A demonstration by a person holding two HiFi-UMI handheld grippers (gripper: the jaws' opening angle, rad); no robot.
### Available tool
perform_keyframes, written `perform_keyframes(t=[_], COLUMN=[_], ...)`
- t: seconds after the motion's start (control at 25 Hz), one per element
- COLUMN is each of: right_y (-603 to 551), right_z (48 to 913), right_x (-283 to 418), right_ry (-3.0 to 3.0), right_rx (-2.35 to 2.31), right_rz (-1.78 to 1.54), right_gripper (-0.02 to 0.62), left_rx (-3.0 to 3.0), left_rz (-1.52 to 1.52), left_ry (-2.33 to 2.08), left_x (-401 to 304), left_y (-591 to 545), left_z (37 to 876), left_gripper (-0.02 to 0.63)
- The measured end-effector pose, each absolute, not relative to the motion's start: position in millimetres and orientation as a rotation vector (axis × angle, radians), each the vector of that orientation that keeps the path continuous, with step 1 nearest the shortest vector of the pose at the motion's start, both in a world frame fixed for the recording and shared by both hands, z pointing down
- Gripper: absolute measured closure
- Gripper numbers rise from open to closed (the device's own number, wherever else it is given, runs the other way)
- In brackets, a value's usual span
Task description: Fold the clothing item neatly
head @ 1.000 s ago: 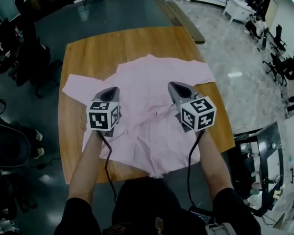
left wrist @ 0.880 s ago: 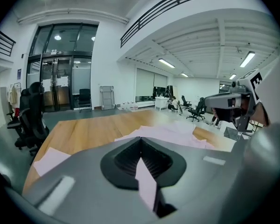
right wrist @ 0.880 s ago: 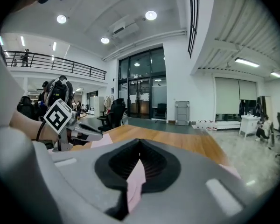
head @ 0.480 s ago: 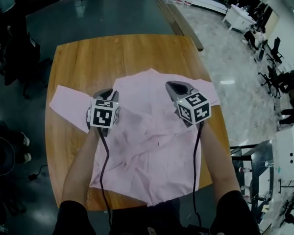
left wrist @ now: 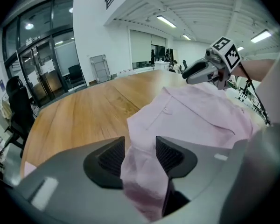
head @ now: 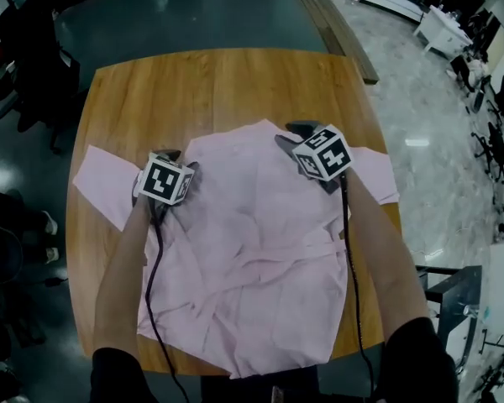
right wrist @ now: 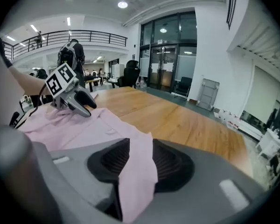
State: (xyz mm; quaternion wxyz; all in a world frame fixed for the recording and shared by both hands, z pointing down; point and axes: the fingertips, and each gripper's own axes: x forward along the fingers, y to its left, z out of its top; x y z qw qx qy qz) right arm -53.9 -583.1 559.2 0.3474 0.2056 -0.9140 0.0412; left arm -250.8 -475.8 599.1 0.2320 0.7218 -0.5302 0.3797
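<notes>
No words, brands, labels or numerals are showing legibly in any view. The cube (head: pixel 164 180) on the left gripper (left wrist: pixel 140 154) and the cube (head: pixel 322 152) on the right gripper (right wrist: pixel 136 158) are carrying only black-and-white square marker patterns, which are not reading as letters or digits. Anything printed in the background room is coming out too small and blurred to read.

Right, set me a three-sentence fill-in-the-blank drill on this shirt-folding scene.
The pale pink short-sleeved shirt lies spread on a rounded ____ table. Between the grey left gripper's black ribbed pads stands ____ fabric. The grey right gripper's jaws stand ____, with shirt fabric between them.
Missing words: wooden; pink; apart.
Note: both grippers' jaws have just been opening.
</notes>
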Motion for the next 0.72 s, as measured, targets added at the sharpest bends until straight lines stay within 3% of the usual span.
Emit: perform_keyframes(t=[0.12,0.28,0.36,0.4,0.72], right_y=[-598,-604,-604,-604,-663], right_z=[591,615,618,618,583], right_x=[-53,-49,-46,-46,-37], right_ry=[-2.291,-2.203,-2.164,-2.159,-2.242], right_rx=[0.467,0.389,0.352,0.339,0.599], right_rz=[0.121,0.191,0.195,0.184,0.074], right_gripper=[0.435,0.447,0.555,0.574,0.578], left_rx=[1.963,1.957,1.939,1.932,2.017], left_rz=[1.086,1.087,1.122,1.151,1.249], left_ry=[-1.404,-1.303,-1.292,-1.303,-1.566], left_x=[-247,-243,-248,-252,-274], left_y=[-477,-481,-488,-494,-587], left_z=[614,619,619,618,577], left_gripper=[0.393,0.467,0.551,0.568,0.571])
